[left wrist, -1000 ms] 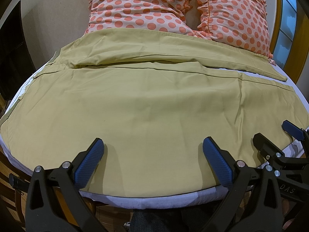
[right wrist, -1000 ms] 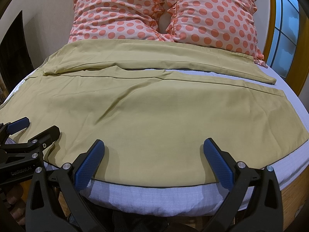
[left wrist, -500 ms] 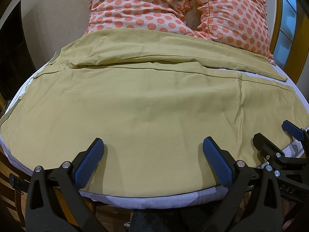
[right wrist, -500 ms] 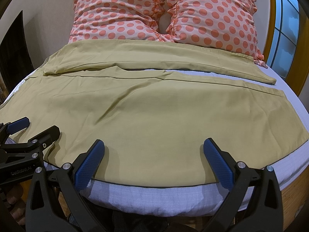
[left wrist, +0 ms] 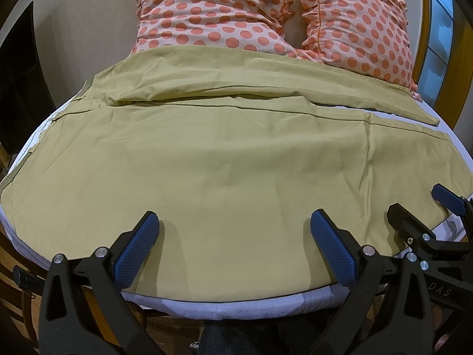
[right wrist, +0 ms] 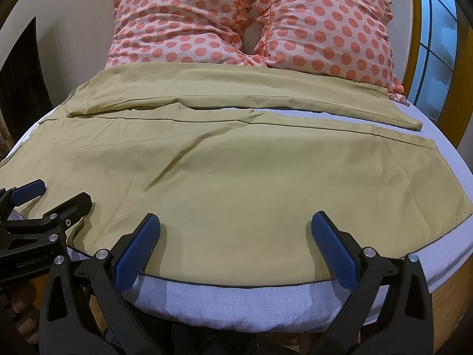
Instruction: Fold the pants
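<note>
Pants (right wrist: 236,183) lying spread flat on the bed (right wrist: 236,295); left hand-held gripper (left wrist: 233,242) and right hand-held gripper (right wrist: 235,242) both hovering released over the near hem; right view alone showing "CenRobot.AI"; left view showing "DAS".

We can read two bits of lettering, both in pale print on the black bodies of the claws. In the right wrist view, the left claw (right wrist: 51,196) at the left edge carries "CenRobot.AI" along its side. In the left wrist view, the right claw (left wrist: 422,207) at the right edge shows the letters "DAS" low on its body; whatever comes before them runs out of sight, so we cannot give the whole word. We find no other writing or numbers.
</note>
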A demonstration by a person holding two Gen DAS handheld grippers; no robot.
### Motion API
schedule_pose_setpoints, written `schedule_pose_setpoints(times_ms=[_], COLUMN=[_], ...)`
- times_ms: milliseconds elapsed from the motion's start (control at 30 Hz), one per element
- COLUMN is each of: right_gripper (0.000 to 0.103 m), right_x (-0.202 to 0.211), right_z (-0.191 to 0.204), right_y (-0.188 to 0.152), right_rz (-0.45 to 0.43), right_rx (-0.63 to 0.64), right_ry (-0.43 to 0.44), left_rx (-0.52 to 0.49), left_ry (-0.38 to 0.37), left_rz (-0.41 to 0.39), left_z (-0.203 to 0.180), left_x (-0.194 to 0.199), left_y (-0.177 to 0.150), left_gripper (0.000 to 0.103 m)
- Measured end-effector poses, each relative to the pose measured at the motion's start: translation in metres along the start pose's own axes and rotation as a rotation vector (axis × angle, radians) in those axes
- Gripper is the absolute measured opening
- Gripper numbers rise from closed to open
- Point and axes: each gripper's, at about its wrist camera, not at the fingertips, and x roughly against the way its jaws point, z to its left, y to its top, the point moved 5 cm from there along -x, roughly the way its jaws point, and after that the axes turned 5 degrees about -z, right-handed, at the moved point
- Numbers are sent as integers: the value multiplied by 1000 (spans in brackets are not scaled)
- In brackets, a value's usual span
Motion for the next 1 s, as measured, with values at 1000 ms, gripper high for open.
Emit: schedule_pose_setpoints(times_ms=[1000], right_gripper=[64], right_x=[-216], right_z=[-297], right_y=[213], right_rz=[213], right_rx=[-730], right_ry=[-345], left_rx=[10], left_ry=[-14], left_rz=[-124], left_z=[35], left_x=[-18], left_y=[99], left_gripper=[101])
